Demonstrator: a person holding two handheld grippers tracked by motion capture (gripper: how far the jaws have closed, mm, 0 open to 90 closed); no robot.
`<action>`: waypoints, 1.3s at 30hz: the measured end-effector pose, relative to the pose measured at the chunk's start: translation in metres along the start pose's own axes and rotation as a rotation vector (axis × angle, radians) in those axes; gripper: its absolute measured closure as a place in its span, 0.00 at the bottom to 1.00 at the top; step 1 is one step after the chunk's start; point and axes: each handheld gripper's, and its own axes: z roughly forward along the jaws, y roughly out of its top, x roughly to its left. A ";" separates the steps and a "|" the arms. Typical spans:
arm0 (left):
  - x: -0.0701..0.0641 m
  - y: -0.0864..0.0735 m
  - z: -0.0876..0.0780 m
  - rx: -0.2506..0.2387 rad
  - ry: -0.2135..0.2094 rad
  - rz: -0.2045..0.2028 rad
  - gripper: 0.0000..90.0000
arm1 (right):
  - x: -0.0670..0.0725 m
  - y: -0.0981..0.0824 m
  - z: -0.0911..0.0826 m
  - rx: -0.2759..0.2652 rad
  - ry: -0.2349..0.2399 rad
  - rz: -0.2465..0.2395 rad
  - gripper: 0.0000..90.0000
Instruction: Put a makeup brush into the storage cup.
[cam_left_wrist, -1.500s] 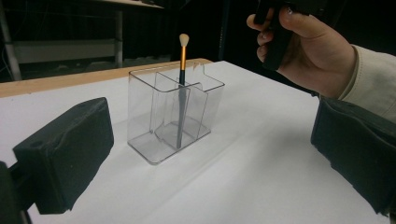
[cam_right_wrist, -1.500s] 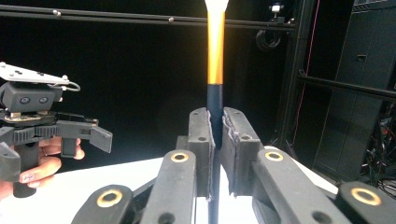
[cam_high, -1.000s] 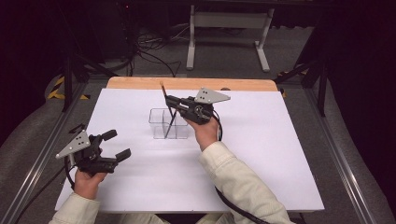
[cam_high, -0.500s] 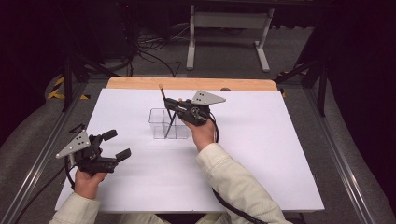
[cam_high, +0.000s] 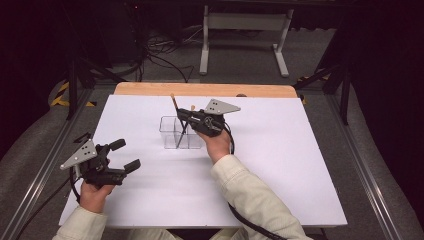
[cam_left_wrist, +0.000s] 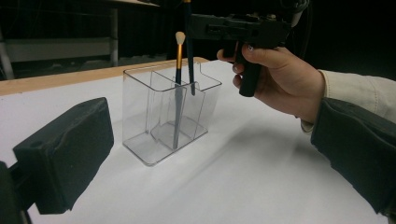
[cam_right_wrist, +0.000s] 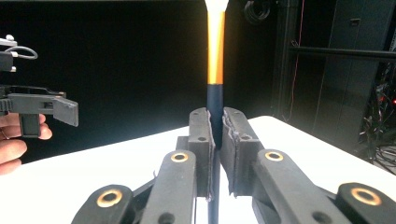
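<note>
right gripper (cam_high: 183, 114): fingers pinched on a brush, held level over the organizer's right side; hand behind it on the grip; in right gripper view pads (cam_right_wrist: 203, 140) squeeze the dark handle from both sides
brush (cam_right_wrist: 215, 60): upright, slightly tilted; dark handle, orange-gold ferrule, pale bristle tip up; in high view (cam_high: 176, 112) tip pokes above the gripper, lower handle angled down into the organizer; in left gripper view (cam_left_wrist: 188, 51) handle end hangs inside the top of a rear compartment, floor contact not seen
second brush (cam_left_wrist: 177, 79): stands in the organizer, bristles up, orange ferrule above the rim, leaning against a divider, just beside the held brush
organizer (cam_high: 169, 135): clear plastic, several compartments, upright near table middle, toward the far edge; in left gripper view (cam_left_wrist: 140, 121) dividers visible
left gripper (cam_high: 125, 156): fingers spread, nothing between them; low over the table's near left part, well apart from organizer, pointed toward it; one pad (cam_left_wrist: 70, 149) big in left gripper view at lower left
left hand (cam_high: 95, 192): wraps the gripper body from below, sleeve at bottom edge
right hand (cam_left_wrist: 280, 79): closed round the grip, pale sleeve behind
table (cam_high: 280, 165): white sheet, wooden strip along far edge
background: dark floor, cables, grey metal stand beyond the table
</note>
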 end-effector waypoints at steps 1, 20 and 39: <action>0.000 0.000 0.000 0.001 0.000 0.002 0.00 | 0.000 -0.001 0.000 0.004 0.002 0.004 0.92; 0.000 0.000 0.001 0.000 -0.003 0.005 0.00 | -0.001 -0.013 -0.001 0.015 -0.006 0.029 0.59; 0.000 0.003 0.003 -0.002 -0.006 0.007 0.00 | 0.000 0.021 -0.076 -0.012 -0.062 0.042 0.01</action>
